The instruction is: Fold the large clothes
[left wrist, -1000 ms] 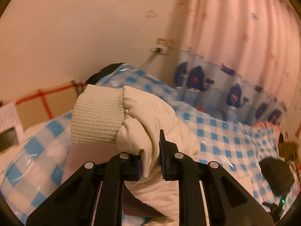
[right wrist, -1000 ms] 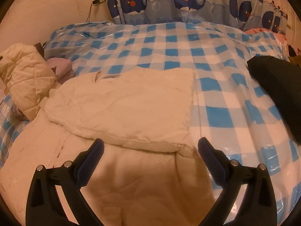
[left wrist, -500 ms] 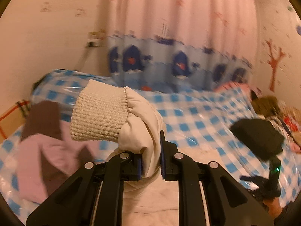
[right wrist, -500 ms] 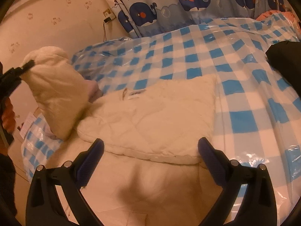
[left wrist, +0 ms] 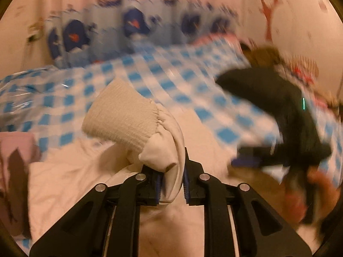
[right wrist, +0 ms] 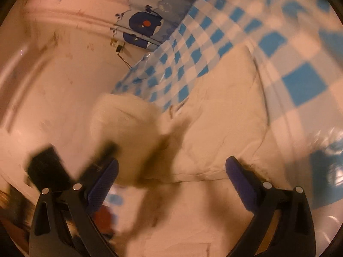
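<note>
Left hand-held gripper (left wrist: 172,184) clamped my sleeve (left wrist: 163,145) | cuff (left wrist: 122,115) up-left | jacket (right wrist: 225,115) ahead | right hand-held gripper (right wrist: 171,171) wide open, empty

In the left wrist view we see the whale curtain (left wrist: 133,30) at twelve o'clock and the dark shape (left wrist: 278,111) at three o'clock smeared by blur, so we cannot tell what that shape is. In the right wrist view, the cream sleeve (right wrist: 126,132) at nine o'clock is blurred, and a black block (right wrist: 47,171) at eight o'clock is too soft to identify.
</note>
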`<state>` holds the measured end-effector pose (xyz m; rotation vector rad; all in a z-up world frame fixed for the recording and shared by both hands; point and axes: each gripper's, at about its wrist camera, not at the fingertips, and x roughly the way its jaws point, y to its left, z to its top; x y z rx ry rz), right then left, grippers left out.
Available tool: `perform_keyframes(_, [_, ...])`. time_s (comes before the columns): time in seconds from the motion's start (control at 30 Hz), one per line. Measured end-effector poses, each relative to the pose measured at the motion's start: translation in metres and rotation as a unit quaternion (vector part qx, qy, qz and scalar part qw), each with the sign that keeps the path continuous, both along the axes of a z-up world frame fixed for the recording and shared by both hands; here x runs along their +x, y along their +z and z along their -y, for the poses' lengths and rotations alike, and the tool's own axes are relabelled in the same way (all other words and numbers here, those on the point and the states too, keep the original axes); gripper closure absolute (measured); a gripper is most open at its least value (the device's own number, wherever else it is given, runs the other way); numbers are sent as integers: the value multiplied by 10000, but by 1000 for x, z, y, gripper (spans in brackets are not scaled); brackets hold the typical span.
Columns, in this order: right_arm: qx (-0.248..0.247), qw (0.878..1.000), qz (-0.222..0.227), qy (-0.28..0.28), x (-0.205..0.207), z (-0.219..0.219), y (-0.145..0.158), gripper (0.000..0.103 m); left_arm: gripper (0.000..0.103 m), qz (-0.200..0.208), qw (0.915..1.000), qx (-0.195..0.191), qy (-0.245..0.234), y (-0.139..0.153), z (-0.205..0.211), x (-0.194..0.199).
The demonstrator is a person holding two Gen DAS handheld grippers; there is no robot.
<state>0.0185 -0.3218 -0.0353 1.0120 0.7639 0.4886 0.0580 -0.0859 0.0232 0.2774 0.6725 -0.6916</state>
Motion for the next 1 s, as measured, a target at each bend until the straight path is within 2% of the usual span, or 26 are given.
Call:
perform_keyframes(0.1, [381,9993,-37,-7,3,7,-3,7,87,-117,9980,532,-316,-34,22,-8])
perform_keyframes(0.17, [479,9988,-39,43,6,9,-1,7,80,-111,9958,735,-527,-48,33,-18])
perform_keyframes(0.23, [531,9984,-73,153,9,7,-1,7,66,-56,9938,827,-734,-53,39,-29])
perform_keyframes(0.3, [490,9985,-129,212,11,4,-1,7,58,35,9908,884,-1021,-52,41,-41])
perform_keyframes(0.33, [472,9985,-154,249,12,2,0,7,51,29,9888,939,-1160,-52,41,-47])
perform_keyframes(0.43, [401,9985,-269,272,13,-1,0,7,44,123,9862,1020,-1296,-45,37,-56])
perform_keyframes(0.53, [369,9986,-293,259,11,-1,0,7,40,110,9891,820,-1214,-28,18,-57])
perform_keyframes(0.6, [314,9987,-314,237,10,-2,0,7,37,76,9936,531,-998,-13,-5,-51])
perform_keyframes(0.73, [62,9991,-316,265,11,-6,-3,7,30,72,9997,131,-199,6,-60,-25])
perform_keyframes(0.77, [-43,9992,-254,291,11,-7,-3,12,30,76,9999,124,-39,7,-68,-20])
perform_keyframes(0.8, [-176,9993,-185,285,10,-9,-1,33,30,58,9997,111,200,7,-81,-11])
perform_keyframes(0.83, [-323,9988,-216,284,10,-10,-2,46,30,-11,9989,104,460,5,-96,-3])
perform_keyframes(0.87, [-448,9983,-241,295,11,-11,-1,63,30,-50,9978,114,657,3,-105,5])
perform_keyframes(0.9, [-564,9977,-209,302,11,-11,1,86,30,-111,9957,109,917,-1,-117,13])
perform_keyframes(0.93, [-669,9972,-175,300,11,-12,3,91,30,-248,9934,69,1120,-6,-128,21])
perform_keyframes(1.0, [-1117,9931,108,352,9,-21,21,92,30,-504,9883,24,1440,-17,-145,35])
